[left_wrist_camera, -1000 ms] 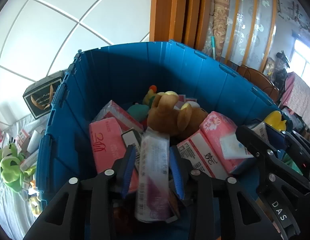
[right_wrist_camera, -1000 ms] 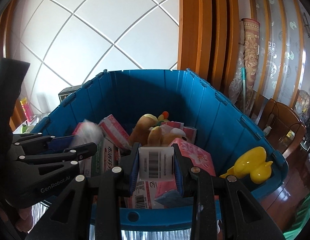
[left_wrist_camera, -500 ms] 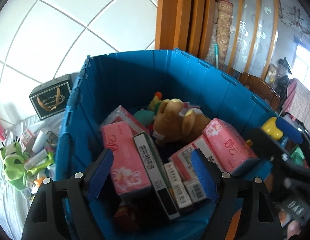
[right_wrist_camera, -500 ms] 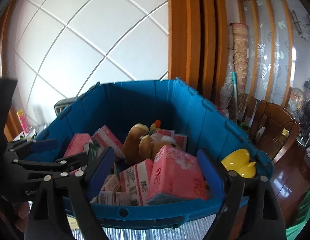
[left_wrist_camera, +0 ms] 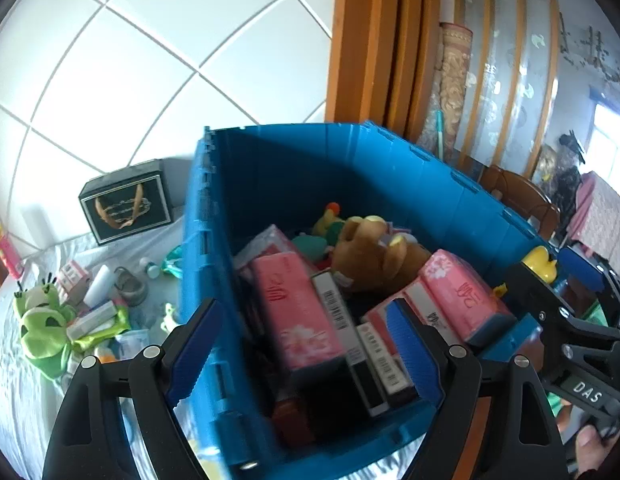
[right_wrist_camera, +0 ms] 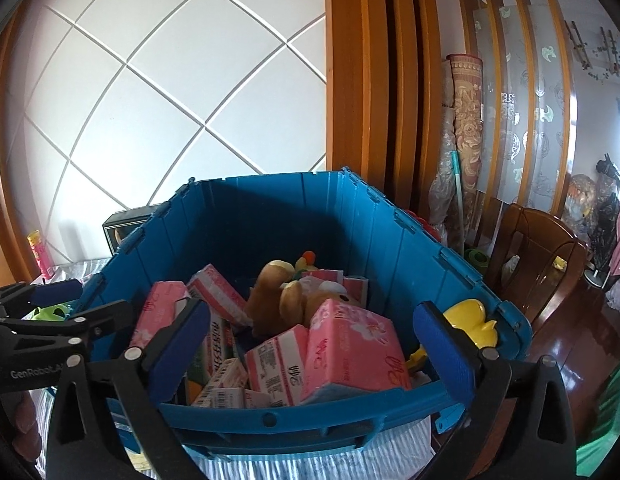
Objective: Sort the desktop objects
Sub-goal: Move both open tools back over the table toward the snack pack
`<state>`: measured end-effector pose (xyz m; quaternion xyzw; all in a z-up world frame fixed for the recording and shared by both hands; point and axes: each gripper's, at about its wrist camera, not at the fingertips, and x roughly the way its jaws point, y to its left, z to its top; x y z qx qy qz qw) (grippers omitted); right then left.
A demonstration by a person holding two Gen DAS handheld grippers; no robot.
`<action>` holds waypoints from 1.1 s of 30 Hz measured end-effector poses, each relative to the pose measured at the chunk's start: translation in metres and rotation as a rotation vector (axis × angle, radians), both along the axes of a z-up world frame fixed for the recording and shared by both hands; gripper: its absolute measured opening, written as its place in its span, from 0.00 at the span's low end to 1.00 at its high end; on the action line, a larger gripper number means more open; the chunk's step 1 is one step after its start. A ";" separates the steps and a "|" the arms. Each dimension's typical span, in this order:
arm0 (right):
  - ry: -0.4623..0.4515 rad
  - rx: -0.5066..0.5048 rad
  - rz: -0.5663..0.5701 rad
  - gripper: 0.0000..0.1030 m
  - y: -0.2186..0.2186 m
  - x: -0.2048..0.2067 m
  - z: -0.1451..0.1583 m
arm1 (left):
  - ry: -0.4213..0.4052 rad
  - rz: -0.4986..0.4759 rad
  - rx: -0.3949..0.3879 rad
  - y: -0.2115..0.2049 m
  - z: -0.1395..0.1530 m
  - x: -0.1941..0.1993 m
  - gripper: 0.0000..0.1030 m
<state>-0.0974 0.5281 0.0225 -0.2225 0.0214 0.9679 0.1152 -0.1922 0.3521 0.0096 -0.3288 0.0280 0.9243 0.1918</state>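
Blue plastic walls our bin [right_wrist_camera: 394, 240], which stands on the striped cloth [right_wrist_camera: 350, 456] and is packed with sorted things: pink tissue packs [right_wrist_camera: 350, 348], barcoded boxes [left_wrist_camera: 338, 308] and a brown plush bear [left_wrist_camera: 374, 260] near the back. We hold our left gripper [left_wrist_camera: 306, 352] over the bin's near left corner, its jaws having just been opening, spread with nothing between them. Our right gripper [right_wrist_camera: 310, 352] hangs at the near rim, jaws likewise just opened wide and empty. A yellow duck [right_wrist_camera: 470, 320] perches on the right rim (just beyond the right finger). Outside, to the left, a green frog toy [left_wrist_camera: 42, 328] and loose bottles lie beside a black framed box [left_wrist_camera: 126, 204].
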 end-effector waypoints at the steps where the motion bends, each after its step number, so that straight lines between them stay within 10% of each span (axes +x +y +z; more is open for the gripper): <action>1: 0.002 0.001 0.003 1.00 -0.004 0.000 0.001 | 0.004 0.004 0.001 -0.005 0.001 0.002 0.83; 18: 0.027 0.005 0.063 1.00 -0.116 0.004 0.010 | 0.007 0.084 0.023 -0.149 -0.011 0.016 0.83; 33: -0.016 0.007 0.339 1.00 -0.309 -0.027 -0.036 | -0.167 0.323 -0.053 -0.341 -0.108 -0.008 0.83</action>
